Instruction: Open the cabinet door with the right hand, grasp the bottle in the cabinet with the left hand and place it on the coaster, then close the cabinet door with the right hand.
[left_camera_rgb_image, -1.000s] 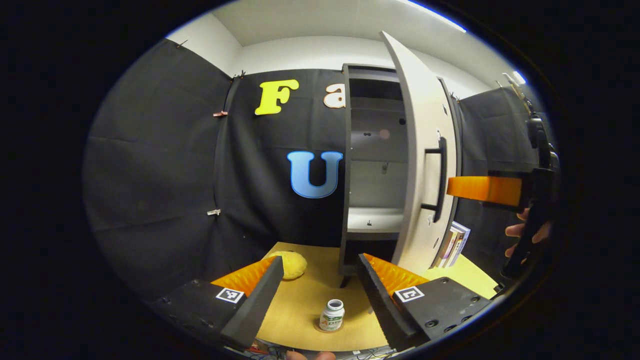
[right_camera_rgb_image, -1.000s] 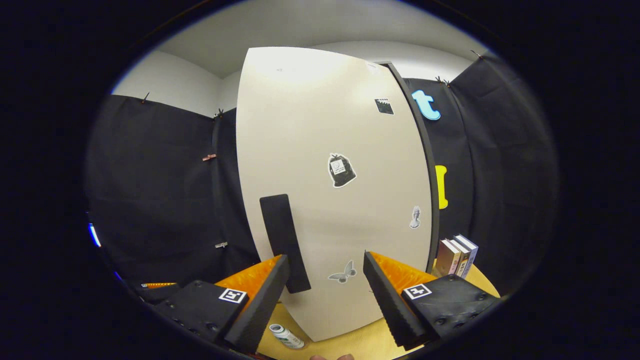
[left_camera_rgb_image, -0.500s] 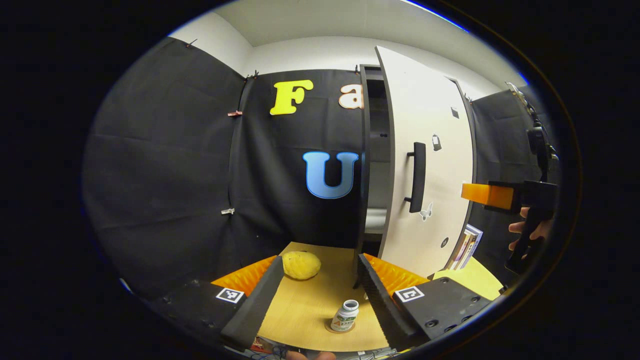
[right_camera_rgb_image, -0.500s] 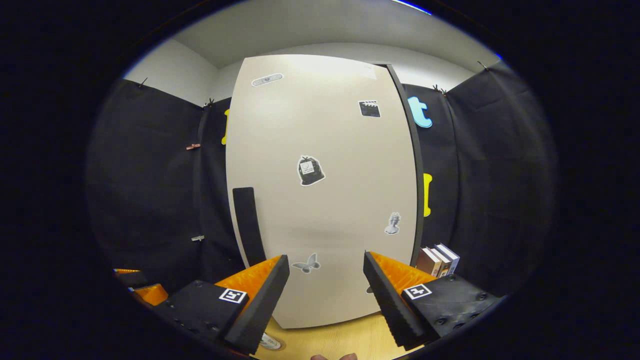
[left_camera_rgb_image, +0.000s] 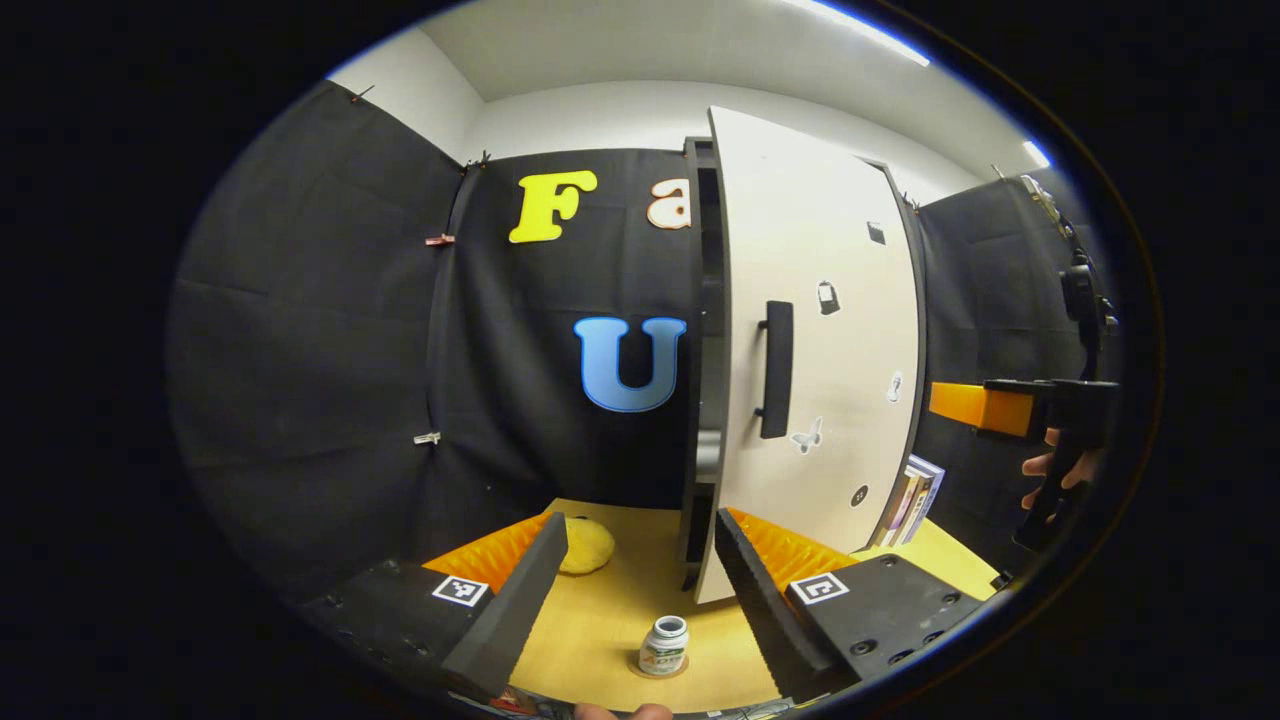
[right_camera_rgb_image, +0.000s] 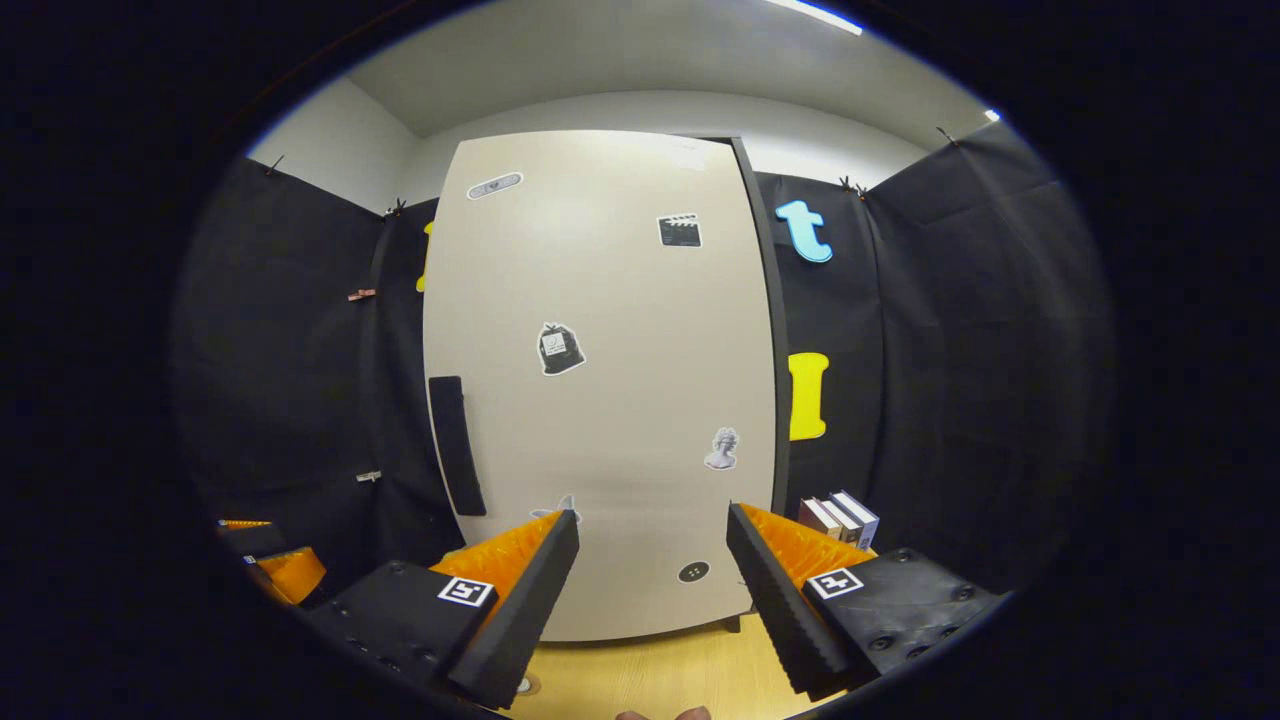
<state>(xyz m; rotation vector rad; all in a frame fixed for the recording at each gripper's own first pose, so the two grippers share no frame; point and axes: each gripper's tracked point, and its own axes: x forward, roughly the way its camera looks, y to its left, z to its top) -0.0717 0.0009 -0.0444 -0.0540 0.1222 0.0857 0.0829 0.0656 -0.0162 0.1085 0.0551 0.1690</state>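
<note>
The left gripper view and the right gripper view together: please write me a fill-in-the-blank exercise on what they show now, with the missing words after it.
1. The bottle stands upright on the round ____ on the table.
2. The cabinet door carries a dark vertical ____ near its edge.
3. The left gripper holds nothing and its jaws are ____.
4. To the right of the cabinet, several ____ stand on the table.

Missing words: coaster; handle; open; books

Cabinet door (right_camera_rgb_image: 600, 400) is standing right ahead of the right gripper (right_camera_rgb_image: 650, 580), blocking forward passage. Ahead of the left gripper (left_camera_rgb_image: 640, 590), bare table (left_camera_rgb_image: 600, 620) is lying around the bottle (left_camera_rgb_image: 664, 645); a yellow lump (left_camera_rgb_image: 585, 545) is sitting far-left, books (left_camera_rgb_image: 915, 495) far-right.
</note>
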